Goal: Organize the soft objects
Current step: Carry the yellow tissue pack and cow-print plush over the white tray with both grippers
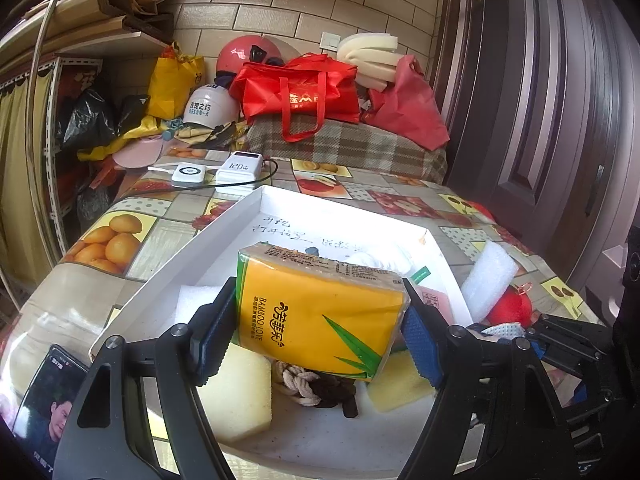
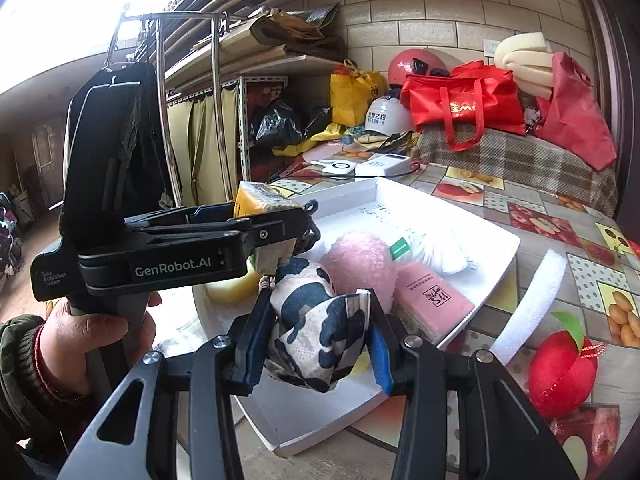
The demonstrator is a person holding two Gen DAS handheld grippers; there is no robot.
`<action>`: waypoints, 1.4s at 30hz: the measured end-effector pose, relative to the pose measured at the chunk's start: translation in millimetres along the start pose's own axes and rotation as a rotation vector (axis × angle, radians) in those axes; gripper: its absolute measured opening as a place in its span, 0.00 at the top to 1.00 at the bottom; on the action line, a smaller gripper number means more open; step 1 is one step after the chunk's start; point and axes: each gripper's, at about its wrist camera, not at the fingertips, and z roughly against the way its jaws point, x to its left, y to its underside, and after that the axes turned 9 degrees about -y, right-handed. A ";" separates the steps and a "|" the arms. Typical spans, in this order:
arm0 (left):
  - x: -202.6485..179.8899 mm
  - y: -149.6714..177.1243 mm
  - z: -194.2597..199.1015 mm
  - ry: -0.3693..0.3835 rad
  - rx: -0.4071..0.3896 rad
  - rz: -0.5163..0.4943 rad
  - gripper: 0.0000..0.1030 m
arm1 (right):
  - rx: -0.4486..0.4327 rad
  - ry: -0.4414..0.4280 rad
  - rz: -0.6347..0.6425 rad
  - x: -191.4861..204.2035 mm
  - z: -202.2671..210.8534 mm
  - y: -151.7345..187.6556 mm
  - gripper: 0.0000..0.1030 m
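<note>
The left gripper [image 1: 320,336] is clamped on a yellow pack of tissues [image 1: 320,312], one blue pad pressing each short end; the pack hangs tilted above the white tray [image 1: 224,220], clear of its floor. Below the pack, inside the tray, lie two yellow sponges [image 1: 236,392] – one on each side – with a knotted rope bundle [image 1: 300,380] and a dark brown bundle [image 1: 336,394] between them.

The right gripper [image 2: 316,340] is closed on a cow-print cloth pouch [image 2: 316,320], white with black patches, its pads squeezing the pouch from both sides; the pouch is held over the near edge of the tray [image 2: 496,264]. Just behind it in the tray sit a pink fluffy ball [image 2: 360,264], a pink tissue pack [image 2: 432,300] and a white bag [image 2: 436,252] with a green label.

From the right wrist camera the left gripper [image 2: 280,216] shows side-on with the yellow pack [image 2: 260,198] at its tip; a hand [image 2: 92,332] in a dark green sleeve grips its handle.

Outside the tray, on the fruit-patterned tablecloth [image 2: 560,216], a white foam strip [image 2: 528,308] leans against the tray's right wall; a red plush apple [image 2: 560,372] lies near it – apart from the tray. Two white power banks [image 1: 216,170] rest beyond the tray's far edge; a phone [image 1: 48,400] lies at the table's near left.
</note>
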 end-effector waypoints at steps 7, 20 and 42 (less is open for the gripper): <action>4.5 -0.6 -1.6 -0.009 0.010 0.013 0.26 | 0.117 -0.029 -0.047 -10.0 -24.3 -1.8 0.58; 0.5 0.6 -2.8 -0.019 0.018 0.000 0.26 | 0.071 0.224 -0.153 -61.0 -55.9 -28.2 0.58; -9.1 -15.8 -39.5 -0.165 0.007 -0.049 0.26 | -0.020 0.182 -0.202 -46.4 -32.0 -21.5 0.58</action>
